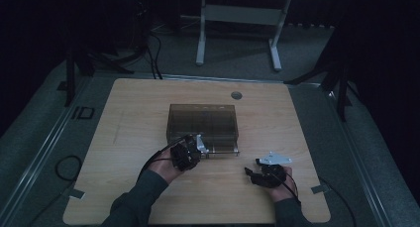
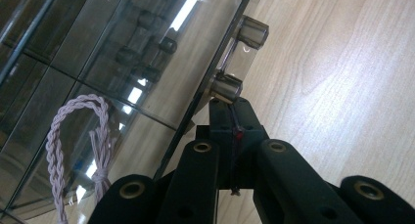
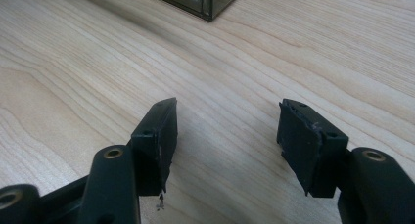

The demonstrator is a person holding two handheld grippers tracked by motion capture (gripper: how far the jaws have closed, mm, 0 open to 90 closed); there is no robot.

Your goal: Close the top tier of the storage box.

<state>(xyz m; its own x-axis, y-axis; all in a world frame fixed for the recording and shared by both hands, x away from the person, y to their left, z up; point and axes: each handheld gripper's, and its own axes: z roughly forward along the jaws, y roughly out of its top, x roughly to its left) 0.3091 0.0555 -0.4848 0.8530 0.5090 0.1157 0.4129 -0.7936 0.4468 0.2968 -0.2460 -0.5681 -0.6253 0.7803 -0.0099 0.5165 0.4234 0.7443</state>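
The box (image 1: 203,128) is sitting mid-worktop (image 1: 129,138). The left gripper (image 2: 230,104) is pressing its jaws together right at the box's clear handle (image 2: 240,57), with a twisted cord (image 2: 80,136) inside. The right gripper (image 3: 227,136) is hovering spread apart over bare wood, near the box.

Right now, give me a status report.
Left tool shut at the clear box's handle. Right tool open over bare table. Nothing in the way.

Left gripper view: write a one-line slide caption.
Shut left gripper at the handle of a smoky clear box, cord inside.
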